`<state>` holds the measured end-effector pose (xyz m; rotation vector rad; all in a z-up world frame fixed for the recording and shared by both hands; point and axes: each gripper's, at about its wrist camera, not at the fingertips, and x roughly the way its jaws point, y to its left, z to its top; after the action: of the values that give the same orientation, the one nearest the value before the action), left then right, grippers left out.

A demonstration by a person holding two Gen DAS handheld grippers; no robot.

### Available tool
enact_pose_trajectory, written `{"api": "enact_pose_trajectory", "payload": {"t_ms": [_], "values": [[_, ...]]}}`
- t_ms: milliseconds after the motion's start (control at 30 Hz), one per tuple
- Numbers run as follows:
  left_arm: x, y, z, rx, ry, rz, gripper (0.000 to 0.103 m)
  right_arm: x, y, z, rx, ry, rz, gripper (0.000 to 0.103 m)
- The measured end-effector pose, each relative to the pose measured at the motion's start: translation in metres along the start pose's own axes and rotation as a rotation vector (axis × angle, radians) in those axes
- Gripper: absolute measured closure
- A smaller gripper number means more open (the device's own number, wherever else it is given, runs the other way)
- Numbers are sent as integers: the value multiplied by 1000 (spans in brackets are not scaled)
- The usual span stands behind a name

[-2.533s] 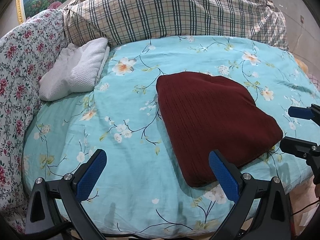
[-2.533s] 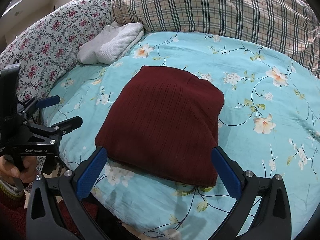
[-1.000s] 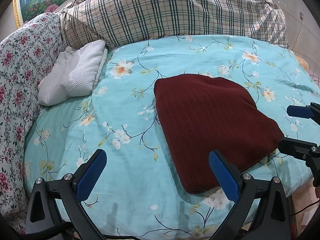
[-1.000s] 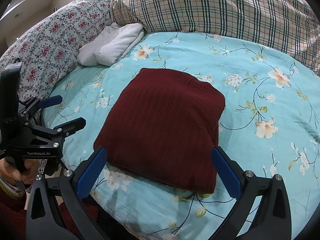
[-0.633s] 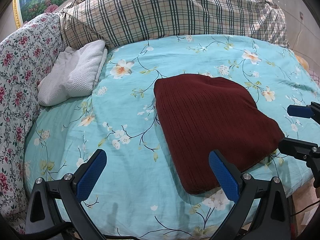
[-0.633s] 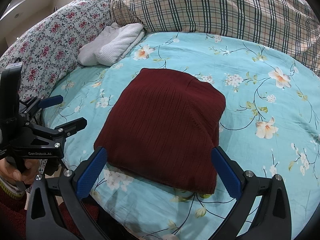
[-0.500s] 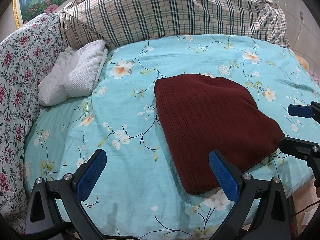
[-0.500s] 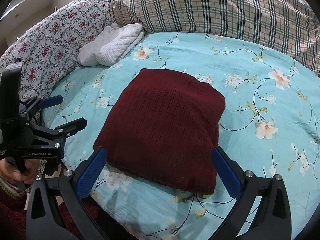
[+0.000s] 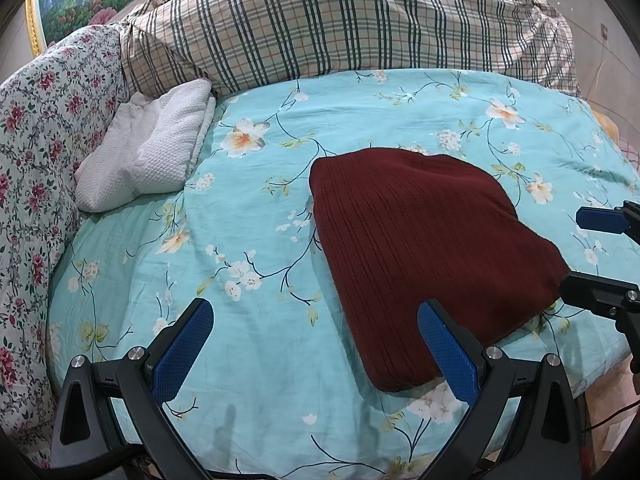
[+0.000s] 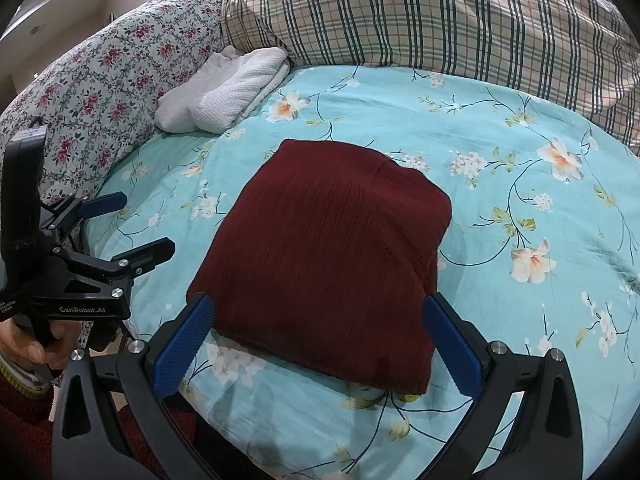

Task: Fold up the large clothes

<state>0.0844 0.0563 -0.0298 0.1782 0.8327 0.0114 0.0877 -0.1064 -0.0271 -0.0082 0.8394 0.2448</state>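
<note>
1 folded sweater [image 10: 332, 264], 2 open grippers [image 9: 316, 344] [image 10: 320, 344]

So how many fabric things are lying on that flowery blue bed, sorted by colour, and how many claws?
Dark red: 1, the folded sweater
White: 1, the folded towel
Plaid: 1, the plaid quilt
Pink floral: 1, the floral quilt
Claws: 2, the left claw and the right claw, both open
Total: 6
</note>
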Motion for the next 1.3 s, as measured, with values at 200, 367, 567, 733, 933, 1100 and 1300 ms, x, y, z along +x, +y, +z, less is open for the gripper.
{"api": "enact_pose_trajectory", "payload": {"t_ms": [200, 367, 567, 733, 933, 1100, 1300], "values": [[0, 0, 0, 1, 1, -1, 1, 1, -1, 2, 1, -1, 1, 0], [1, 0, 1, 3, 0, -1, 1, 1, -1, 2, 0, 0, 2, 0], [3, 1, 4, 8, -2, -1, 1, 1, -1, 3, -3, -1, 2, 0], [4, 3, 4, 7, -3, -2, 1, 1, -1, 3, -1, 0, 2, 0], [3, 2, 5, 7, 0, -5, 1, 1, -3, 4, -1, 0, 4, 0], [4, 2, 6, 9, 2, -6, 1, 2, -5, 6, -2, 2, 5, 0], [7, 0, 7, 8, 5, -5, 1, 2, -4, 5, 0, 1, 3, 0]]}}
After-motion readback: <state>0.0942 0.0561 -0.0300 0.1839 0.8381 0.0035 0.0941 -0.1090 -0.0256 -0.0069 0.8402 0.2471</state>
